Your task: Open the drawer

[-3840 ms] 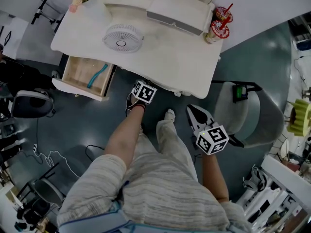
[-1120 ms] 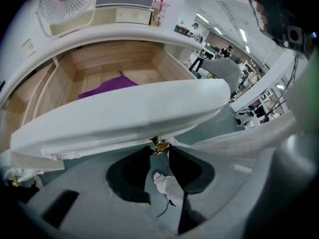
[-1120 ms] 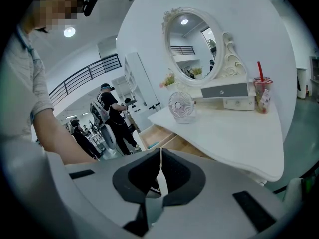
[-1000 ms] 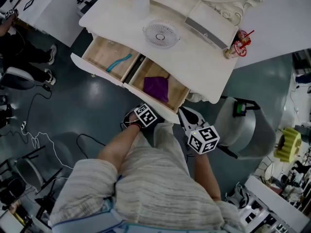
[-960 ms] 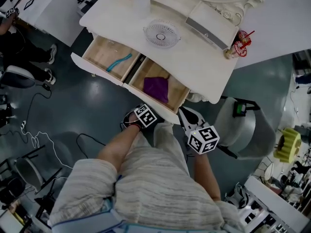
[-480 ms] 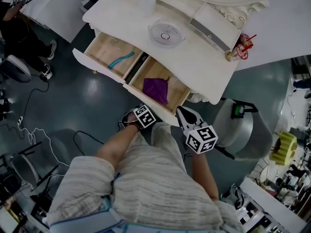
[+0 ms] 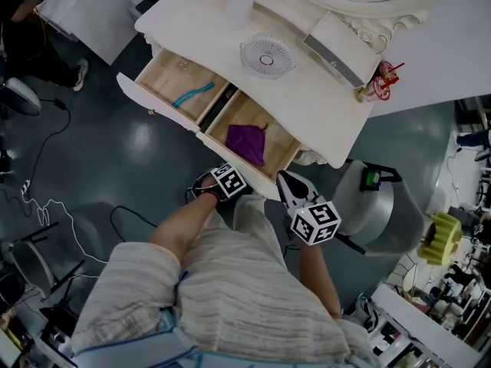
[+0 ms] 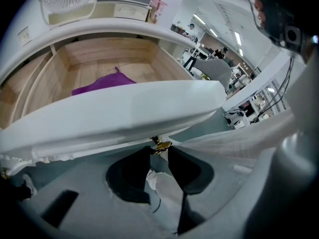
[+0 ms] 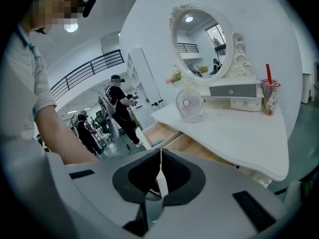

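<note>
On the white dressing table [image 7: 322, 106] both drawers stand pulled out. The right drawer [image 7: 285, 150] holds a purple cloth [image 7: 247, 140], also seen as the purple cloth [image 8: 102, 85] behind the white drawer front [image 8: 124, 113]. Under that front hangs a small gold knob [image 8: 161, 145]. My left gripper [image 8: 159, 150] has just been closing, and its tips now pinch the knob. In the head view the left gripper [image 7: 228, 179] sits at the drawer's front edge. My right gripper [image 7: 285, 179] hovers beside the drawer's right corner. In its own view the right gripper [image 9: 160, 156] is shut and empty.
The left drawer [image 7: 163, 83] holds a teal item [image 7: 193, 94]. On the tabletop stand a small round fan [image 7: 266, 54], a small white box [image 7: 337, 41] and a red drink cup [image 7: 377, 83]. A grey chair [image 7: 380, 205] stands at the right, cables [image 7: 46, 205] lie on the floor.
Since the earliest frame the right drawer has come out from shut to open, showing the purple cloth. Over the last second both grippers have stayed put and only the view has shifted.
</note>
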`<state>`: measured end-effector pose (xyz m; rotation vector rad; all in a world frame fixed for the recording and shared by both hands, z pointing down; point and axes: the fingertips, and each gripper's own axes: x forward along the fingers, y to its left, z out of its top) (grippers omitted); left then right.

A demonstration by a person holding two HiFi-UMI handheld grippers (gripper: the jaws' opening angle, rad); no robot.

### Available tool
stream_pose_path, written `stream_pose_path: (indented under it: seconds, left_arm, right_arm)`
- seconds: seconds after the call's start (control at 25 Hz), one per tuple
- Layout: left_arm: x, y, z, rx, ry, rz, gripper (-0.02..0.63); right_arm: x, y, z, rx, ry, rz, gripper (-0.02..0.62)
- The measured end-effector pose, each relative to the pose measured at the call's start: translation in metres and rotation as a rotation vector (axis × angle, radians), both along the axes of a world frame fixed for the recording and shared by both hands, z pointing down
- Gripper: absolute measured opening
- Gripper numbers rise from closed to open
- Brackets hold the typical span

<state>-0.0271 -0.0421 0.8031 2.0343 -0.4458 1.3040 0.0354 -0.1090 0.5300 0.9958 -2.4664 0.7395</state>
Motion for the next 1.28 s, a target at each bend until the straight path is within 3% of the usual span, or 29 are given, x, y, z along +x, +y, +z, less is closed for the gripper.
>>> stream_pose_path:
  seconds: [0.16,0.36,0.72,1.04,1.28]
  left_arm:
    - [0.002,-0.001,-0.006,-0.014,0.068,-0.039,0.132]
    - [-0.001,-0.001,-0.017,0.004,0.078,-0.002,0.172]
    - [-0.019,-0.009,-0.063,0.122,0.152,-0.035,0.172]
    - [-0.029,-0.017,-0.142,0.222,0.34,-0.111,0.148]
    - [-0.039,-0.013,-0.203,0.312,0.492,-0.142,0.039]
  right_arm:
    - [-0.003,0.002,-0.003,0.008,0.004,0.004,0.009]
    - [-0.01,0.007,-0.008,0.022,0.003,0.013,0.009]
    - [-0.025,0.02,-0.018,0.056,-0.01,0.026,0.01]
    - [-0.04,0.033,-0.026,0.09,-0.019,0.044,0.009]
    - [-0.055,0.046,-0.034,0.113,-0.031,0.046,0.009]
